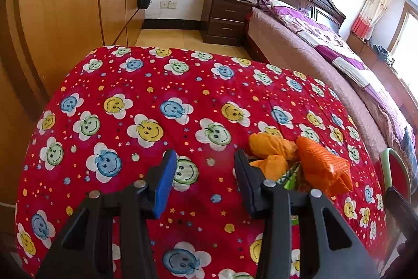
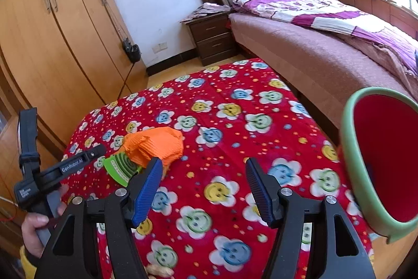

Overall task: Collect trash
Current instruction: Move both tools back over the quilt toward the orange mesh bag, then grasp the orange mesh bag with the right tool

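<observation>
I see the orange trash [image 1: 311, 164] lying on the red smiley quilt [image 1: 162, 85], a green wrapper [image 2: 121, 166] tucked against it. My left gripper [image 1: 203, 169] hangs just beside the pile, jaws parted and empty. My right gripper [image 2: 202, 174] gapes wide, empty, between pile and red bin [image 2: 384, 156].

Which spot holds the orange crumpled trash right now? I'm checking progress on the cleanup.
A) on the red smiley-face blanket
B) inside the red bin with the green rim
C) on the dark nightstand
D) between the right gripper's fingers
A: the orange crumpled trash lies on the red smiley-face blanket, apart from the red bin at the blanket's edge, and nothing sits between the right gripper's fingers.
</observation>
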